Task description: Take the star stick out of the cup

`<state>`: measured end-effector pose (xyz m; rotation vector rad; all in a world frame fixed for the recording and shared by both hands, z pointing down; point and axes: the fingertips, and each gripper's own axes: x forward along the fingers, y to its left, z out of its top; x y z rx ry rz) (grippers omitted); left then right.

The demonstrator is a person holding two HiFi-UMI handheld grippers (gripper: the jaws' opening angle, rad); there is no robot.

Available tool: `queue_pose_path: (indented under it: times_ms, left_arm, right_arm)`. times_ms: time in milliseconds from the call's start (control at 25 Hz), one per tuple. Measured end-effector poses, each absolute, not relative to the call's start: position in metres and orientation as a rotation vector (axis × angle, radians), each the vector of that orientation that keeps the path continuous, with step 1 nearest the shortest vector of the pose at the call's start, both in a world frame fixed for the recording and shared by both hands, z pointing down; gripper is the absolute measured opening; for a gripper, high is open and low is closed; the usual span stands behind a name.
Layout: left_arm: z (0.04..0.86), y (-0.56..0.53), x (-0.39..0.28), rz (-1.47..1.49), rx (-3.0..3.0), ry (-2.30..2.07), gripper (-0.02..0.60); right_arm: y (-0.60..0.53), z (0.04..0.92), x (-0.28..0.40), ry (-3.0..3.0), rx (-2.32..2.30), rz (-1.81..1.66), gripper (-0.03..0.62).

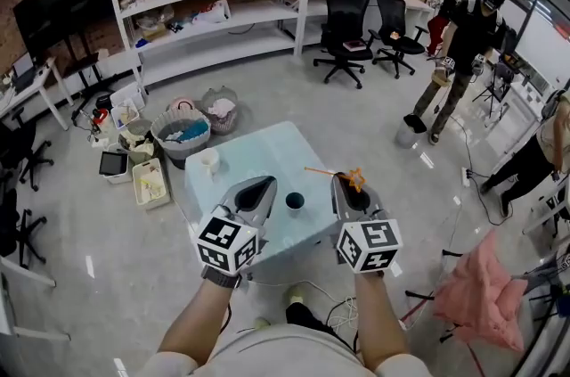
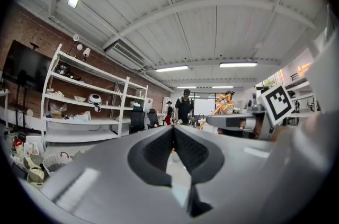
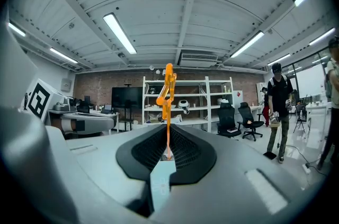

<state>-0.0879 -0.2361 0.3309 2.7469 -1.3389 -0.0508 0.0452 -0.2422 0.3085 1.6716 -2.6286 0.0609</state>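
Note:
My right gripper (image 1: pixel 346 182) is shut on the thin orange star stick (image 1: pixel 355 179), holding it in the air over the right side of the pale blue table (image 1: pixel 258 151). In the right gripper view the stick (image 3: pixel 168 91) rises straight up from the shut jaws of that gripper (image 3: pixel 167 150), star end on top. A small dark cup (image 1: pixel 295 202) stands on the table between the two grippers, with the stick clear of it. My left gripper (image 1: pixel 261 185) hovers left of the cup. In its own view the left gripper (image 2: pixel 173 135) is shut and holds nothing.
A white cup (image 1: pixel 209 159) stands at the table's left edge. Baskets and bins (image 1: pixel 183 135) crowd the floor to the left, before a white shelf unit (image 1: pixel 223 10). Office chairs (image 1: pixel 346 32) and a standing person (image 1: pixel 463 36) are beyond; a pink cloth (image 1: pixel 485 290) hangs at lower right.

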Motion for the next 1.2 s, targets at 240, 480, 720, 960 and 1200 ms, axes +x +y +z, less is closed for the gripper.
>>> queue_pose_path:
  times_ms: [240,480,720,960,1200]
  left_arm:
    - [0.328,-0.229,-0.090,-0.067,2.754,-1.345,0.006]
    - [0.332,-0.227,-0.082,-0.062,2.750,-1.347,0.006]
    - [0.334,-0.229,-0.088,-0.057,2.747,-1.348,0.006]
    - [0.336,-0.232,-0.084,-0.051,2.744,-1.348,0.006]
    - [0.340,-0.237,-0.088,-0.056,2.741,-1.347,0.006]
  right_arm:
    - [-0.232,0.305,0.038,-2.631,1.657,0.023,0.025]
    - [-0.229,0.309,0.045,-2.630,1.654,0.023,0.025]
    - [-0.230,0.312,0.040,-2.622,1.656,0.033,0.025]
    - [-0.233,0.315,0.043,-2.618,1.652,0.041,0.025]
    - [-0.239,0.321,0.038,-2.616,1.646,0.044,0.025]
